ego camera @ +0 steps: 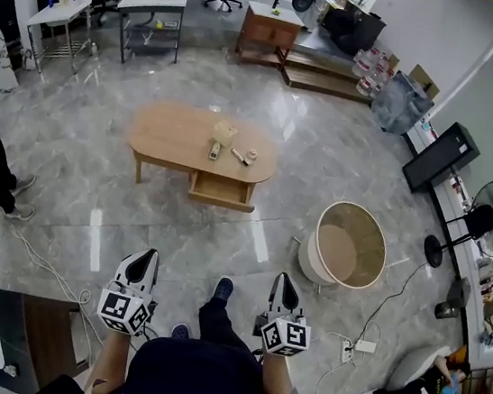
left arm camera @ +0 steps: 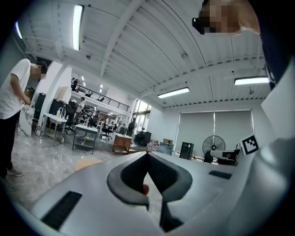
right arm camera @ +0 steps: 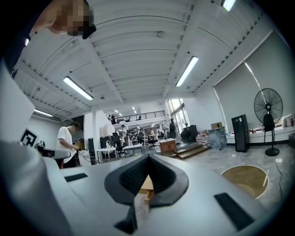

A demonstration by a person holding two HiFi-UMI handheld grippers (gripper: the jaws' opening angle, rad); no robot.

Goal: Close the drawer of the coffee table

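My left hand-held gripper has its jaws pressed together, empty; the right hand-held gripper is the same, tips meeting with nothing clamped; I hold both low by my body, well apart from the counter; the drawer stands pulled out of the counter's near side, facing me; a few small objects lie on the counter's top just behind the drawer; a round tub stands right of the counter.
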